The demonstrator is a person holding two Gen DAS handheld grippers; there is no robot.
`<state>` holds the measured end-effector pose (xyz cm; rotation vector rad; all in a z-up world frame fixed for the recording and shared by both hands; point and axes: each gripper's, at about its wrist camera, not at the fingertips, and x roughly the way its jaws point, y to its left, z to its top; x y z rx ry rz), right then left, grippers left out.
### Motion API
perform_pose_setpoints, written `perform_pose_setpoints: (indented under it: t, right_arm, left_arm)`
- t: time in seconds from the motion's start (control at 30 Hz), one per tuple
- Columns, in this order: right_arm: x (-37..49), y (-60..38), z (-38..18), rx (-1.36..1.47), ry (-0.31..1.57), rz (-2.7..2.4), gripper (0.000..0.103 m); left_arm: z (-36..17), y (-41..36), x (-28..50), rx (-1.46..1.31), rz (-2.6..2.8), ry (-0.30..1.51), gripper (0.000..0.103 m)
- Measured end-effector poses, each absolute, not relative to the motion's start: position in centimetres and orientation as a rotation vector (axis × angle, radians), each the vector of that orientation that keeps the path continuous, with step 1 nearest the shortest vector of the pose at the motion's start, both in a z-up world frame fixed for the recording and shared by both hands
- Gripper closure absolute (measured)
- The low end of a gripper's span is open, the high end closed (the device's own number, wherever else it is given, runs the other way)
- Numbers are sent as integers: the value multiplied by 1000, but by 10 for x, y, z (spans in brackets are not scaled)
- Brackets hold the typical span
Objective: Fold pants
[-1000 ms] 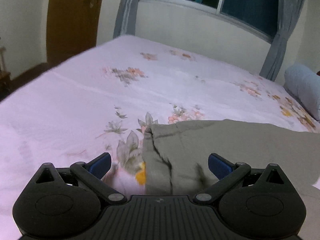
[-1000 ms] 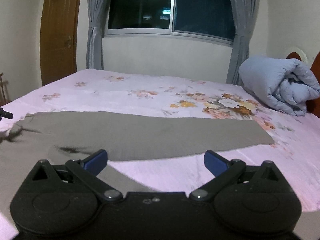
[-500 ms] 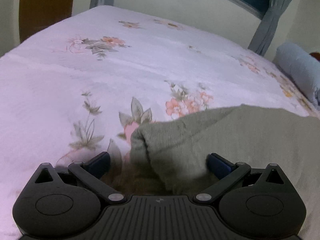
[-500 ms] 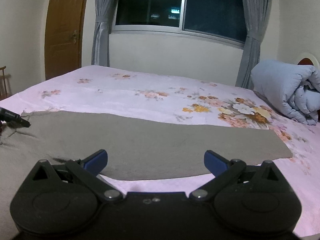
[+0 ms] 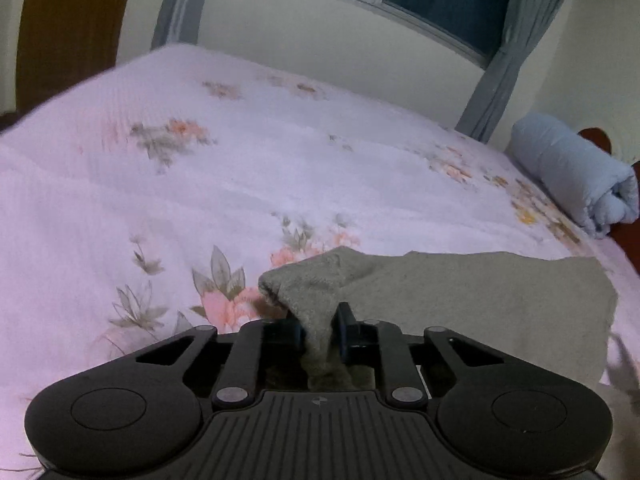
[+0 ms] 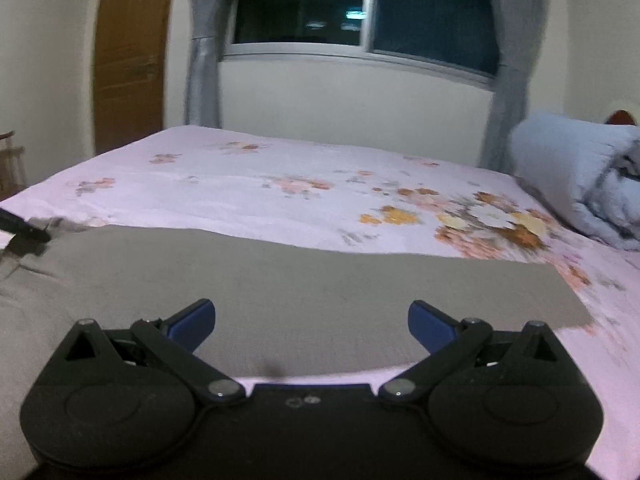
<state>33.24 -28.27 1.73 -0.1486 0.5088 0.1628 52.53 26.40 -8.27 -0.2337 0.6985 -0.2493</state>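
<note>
Grey pants (image 6: pixel 320 280) lie flat across a bed with a pink floral sheet (image 6: pixel 280 184). In the left wrist view my left gripper (image 5: pixel 320 332) is shut on a bunched corner of the pants (image 5: pixel 460 304) at their left end, lifting it slightly off the sheet (image 5: pixel 160 208). In the right wrist view my right gripper (image 6: pixel 312 320) is open and empty, hovering over the near edge of the pant leg. The left gripper's tip shows at the far left of that view (image 6: pixel 24 232).
A rolled light-blue duvet (image 6: pixel 580 176) lies at the right end of the bed, also seen in the left wrist view (image 5: pixel 576 172). A window with grey curtains (image 6: pixel 360 8) and a brown door (image 6: pixel 128 60) stand behind the bed.
My left gripper has closed on the pants' corner and raised it. My right gripper moved forward over the pant leg and stayed open.
</note>
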Motion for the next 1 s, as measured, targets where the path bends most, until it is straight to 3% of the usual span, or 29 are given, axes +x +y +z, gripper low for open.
perform_pose_setpoints:
  t: [0.23,0.33,0.4,0.5,0.67,0.73,0.77,0.8,1.0]
  right_arm:
    - [434,-289,9,-261,599,304,6]
    - [472,-288,-7,-323,645,381,19]
    - [499,-285,-18,-352,685,441,37]
    - [529,-284,-32,-360,725,506,45]
    - [554,-287,-59,-381,801,559,46]
    - [552,-287,-62,-364,810,577,55]
    - [549,-286,-61,-379,801,564,73]
    - [547,-286,-59,-385,795,543,103]
    - [524,-297,-30,-377,747,542,103]
  left_arm:
    - [-67,266,510,-277,-241,661,87]
    - [-74,268,514,-270,-226,678,87]
    - [-79,267,518,-259,-211,697,86]
    - [-85,264,525,-245,-198,711,87]
    - [-88,258,528,-218,-177,728,86]
    - [-88,255,529,-212,-168,733,86]
    - [-87,254,530,-206,-163,736,86]
    - [-86,253,530,-206,-162,732,86]
    - [-72,259,513,-233,-190,681,87]
